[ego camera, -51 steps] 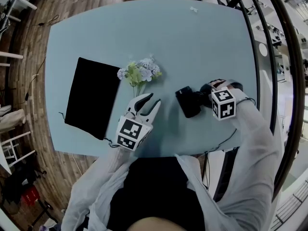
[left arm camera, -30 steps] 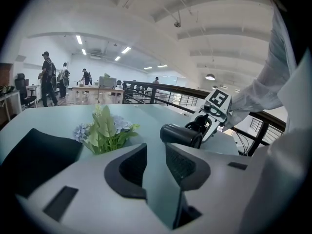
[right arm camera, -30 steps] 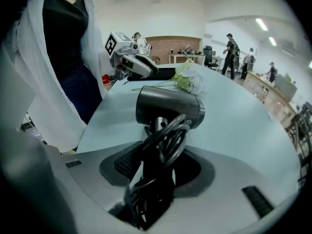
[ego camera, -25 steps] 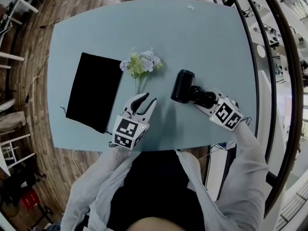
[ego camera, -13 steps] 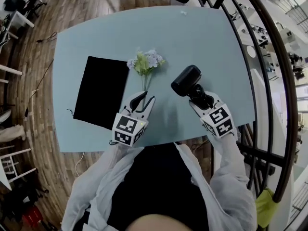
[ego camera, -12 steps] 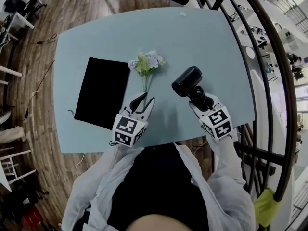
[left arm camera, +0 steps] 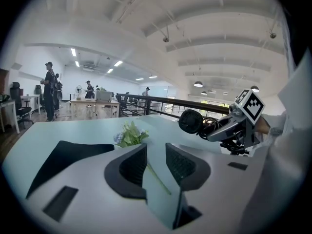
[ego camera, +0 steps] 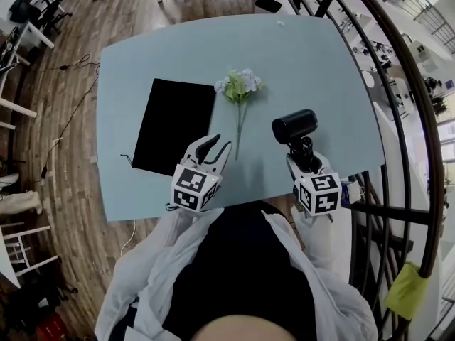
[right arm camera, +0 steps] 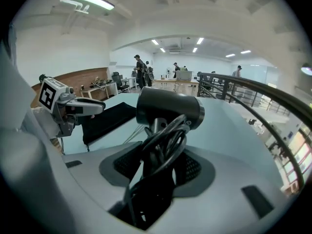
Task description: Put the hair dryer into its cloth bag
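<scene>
Pale blue table point(ego camera: 320, 55) on wood-plank floor point(ego camera: 128, 6), black railing point(ego camera: 424, 119) alongside.

Flower sprig point(ego camera: 239, 85) flat on light blue table point(ego camera: 320, 55): blooms ahead of left gripper point(ego camera: 219, 143), stem running back to just right of its tips. Tiny white item point(ego camera: 281, 24) at table's far edge, well ahead of both tools. Black railing point(ego camera: 402, 119) to the right of right gripper point(ego camera: 303, 158), with a yellow-green cloth point(ego camera: 404, 290) by it, further back. Wood floor point(ego camera: 135, 6) beyond and left. People point(left arm camera: 50, 89) and desks point(left arm camera: 92, 106) far ahead of left gripper.
</scene>
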The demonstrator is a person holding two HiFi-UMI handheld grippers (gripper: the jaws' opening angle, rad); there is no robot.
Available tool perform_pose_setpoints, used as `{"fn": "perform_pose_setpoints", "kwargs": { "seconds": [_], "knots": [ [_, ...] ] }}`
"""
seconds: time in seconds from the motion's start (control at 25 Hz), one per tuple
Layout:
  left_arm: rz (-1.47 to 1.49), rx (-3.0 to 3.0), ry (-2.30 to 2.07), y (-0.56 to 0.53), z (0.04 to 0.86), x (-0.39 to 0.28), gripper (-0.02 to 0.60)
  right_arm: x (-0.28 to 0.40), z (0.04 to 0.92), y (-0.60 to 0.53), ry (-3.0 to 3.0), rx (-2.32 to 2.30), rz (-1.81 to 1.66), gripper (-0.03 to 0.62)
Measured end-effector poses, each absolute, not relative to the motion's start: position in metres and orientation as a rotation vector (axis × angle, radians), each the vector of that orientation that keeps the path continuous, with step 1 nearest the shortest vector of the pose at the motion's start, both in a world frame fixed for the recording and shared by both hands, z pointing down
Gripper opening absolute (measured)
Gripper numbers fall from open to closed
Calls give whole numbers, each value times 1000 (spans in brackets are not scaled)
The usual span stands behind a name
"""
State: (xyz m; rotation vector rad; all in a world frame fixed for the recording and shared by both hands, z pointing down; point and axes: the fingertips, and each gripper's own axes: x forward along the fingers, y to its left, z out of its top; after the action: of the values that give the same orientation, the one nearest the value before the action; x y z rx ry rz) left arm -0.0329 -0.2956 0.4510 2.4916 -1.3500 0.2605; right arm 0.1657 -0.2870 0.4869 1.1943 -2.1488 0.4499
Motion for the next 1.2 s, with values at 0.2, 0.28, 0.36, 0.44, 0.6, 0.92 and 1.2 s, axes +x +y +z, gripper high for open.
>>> {"fn": "perform_pose_setpoints", "kwargs": {
  "seconds": [0.2, 0.28, 0.36, 0.44, 0.6, 0.92, 1.2],
  "knots": [
    [281, 2469, -1414, -275, 444, -74, 115, 132, 484, -264, -2163, 1149, 455, 202],
    [292, 2451, -1442, -267, 443, -98, 115, 109, 483, -256, -2184, 1119, 479, 202],
    [310, 2421, -1476, -257, 448, -119, 115, 88, 486, -250, -2222, 1082, 522, 202],
    [335, 2392, -1504, -246, 459, -136, 115, 72, 494, -245, -2248, 1047, 542, 202],
    [399, 2363, -1521, -229, 477, -175, 115, 35, 503, -237, -2265, 997, 523, 202],
    [528, 2315, -1497, -193, 501, -241, 115, -22, 514, -200, -2281, 898, 535, 202],
    [920, 2519, -1308, -191, 522, -259, 115, -45, 525, -175, -2271, 837, 525, 202]
  ]
}}
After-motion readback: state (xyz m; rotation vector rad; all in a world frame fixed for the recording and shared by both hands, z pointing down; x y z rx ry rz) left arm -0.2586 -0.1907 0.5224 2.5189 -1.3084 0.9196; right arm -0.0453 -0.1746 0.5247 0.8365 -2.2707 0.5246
